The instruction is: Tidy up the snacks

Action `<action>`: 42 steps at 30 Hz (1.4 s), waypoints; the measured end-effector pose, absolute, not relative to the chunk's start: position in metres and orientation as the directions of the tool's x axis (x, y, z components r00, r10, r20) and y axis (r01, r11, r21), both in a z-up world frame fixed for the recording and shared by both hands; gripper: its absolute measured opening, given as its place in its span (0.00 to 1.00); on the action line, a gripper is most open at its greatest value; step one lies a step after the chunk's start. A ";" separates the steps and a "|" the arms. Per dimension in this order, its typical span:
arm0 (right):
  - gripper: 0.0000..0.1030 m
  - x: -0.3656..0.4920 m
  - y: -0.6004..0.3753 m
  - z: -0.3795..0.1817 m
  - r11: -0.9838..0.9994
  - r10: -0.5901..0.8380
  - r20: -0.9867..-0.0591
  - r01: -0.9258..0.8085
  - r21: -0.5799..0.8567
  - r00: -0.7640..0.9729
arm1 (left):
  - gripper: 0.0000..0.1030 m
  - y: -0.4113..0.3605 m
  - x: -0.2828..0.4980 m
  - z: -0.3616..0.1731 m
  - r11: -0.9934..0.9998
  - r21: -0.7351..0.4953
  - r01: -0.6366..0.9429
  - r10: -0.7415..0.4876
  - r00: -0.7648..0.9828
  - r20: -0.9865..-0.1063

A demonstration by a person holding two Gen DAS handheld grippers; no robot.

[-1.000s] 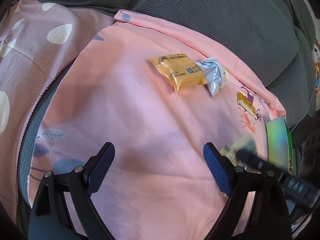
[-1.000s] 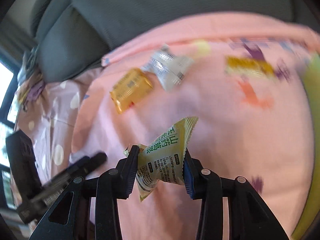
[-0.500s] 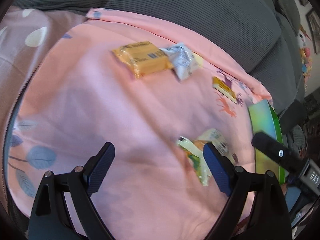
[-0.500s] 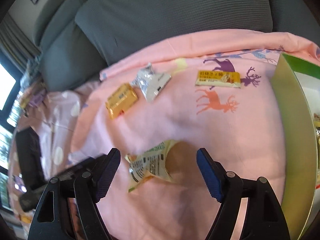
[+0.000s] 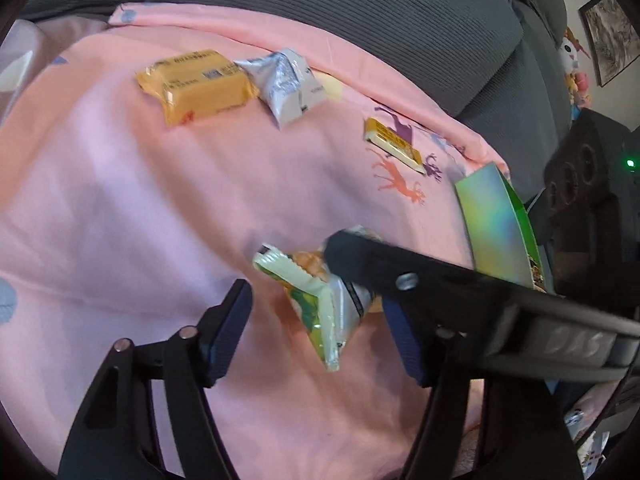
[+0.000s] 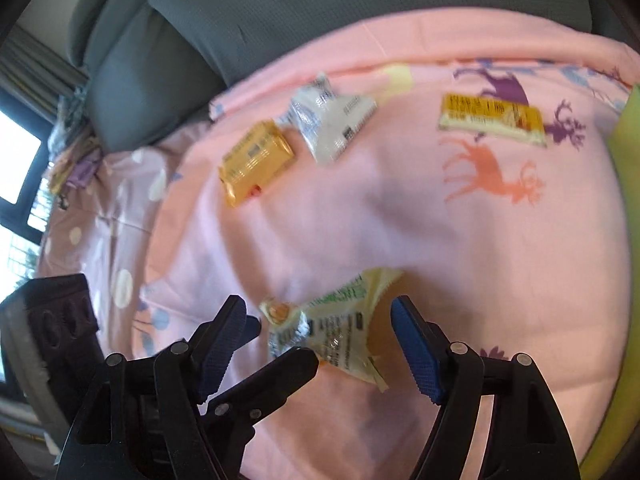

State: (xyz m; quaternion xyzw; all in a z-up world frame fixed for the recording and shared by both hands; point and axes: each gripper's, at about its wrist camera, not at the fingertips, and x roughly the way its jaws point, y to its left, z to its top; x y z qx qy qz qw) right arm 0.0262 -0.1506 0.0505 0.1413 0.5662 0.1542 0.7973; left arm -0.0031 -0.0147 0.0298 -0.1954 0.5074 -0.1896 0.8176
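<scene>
Green pouch [image 5: 320,300] lies on the pink sheet [image 5: 140,200], between the jaws of both claws at once. Left claw [image 5: 316,320] is closing around it, pads not on it yet; right claw [image 6: 320,340] is part spread and also narrowing, pads clear of the pouch, one left finger poking in under it. Looks like a handover or re-grip step: pouch set down, left side taking it. Next move: left claw pinches the pouch body, right backs off so fingers don't clash, then carry to the green box [image 5: 496,220] off to the right of the left claw. Ahead of both claws: orange pack [image 5: 196,84], silver pack [image 5: 284,84], yellow bar [image 5: 394,146], untouched.
</scene>
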 end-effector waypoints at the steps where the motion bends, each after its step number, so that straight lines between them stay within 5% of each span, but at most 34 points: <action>1: 0.70 0.026 -0.150 0.048 0.914 0.402 -0.862 -0.082 0.397 0.307 | 0.50 -0.017 -0.003 0.030 0.850 -0.512 0.122 -0.513 0.411 -0.754; 4: 0.54 0.026 -0.149 0.042 0.899 0.434 -0.854 -0.083 0.430 0.287 | 0.33 -0.024 -0.004 0.029 0.841 -0.520 0.149 -0.531 0.405 -0.744; 10: 0.52 0.019 -0.143 0.045 0.912 0.409 -0.849 -0.116 0.393 0.334 | 0.25 -0.028 -0.009 0.033 0.867 -0.466 0.179 -0.494 0.437 -0.752; 24: 0.52 -0.011 -0.175 0.115 0.918 0.382 -0.749 -0.128 0.375 0.541 | 0.24 -0.068 -0.025 0.099 0.881 -0.360 0.308 -0.473 0.562 -0.679; 42: 0.52 -0.061 -0.338 0.152 0.869 0.176 -0.665 0.203 0.452 0.726 | 0.24 -0.231 -0.023 0.132 0.749 -0.289 0.596 -0.610 0.451 -0.651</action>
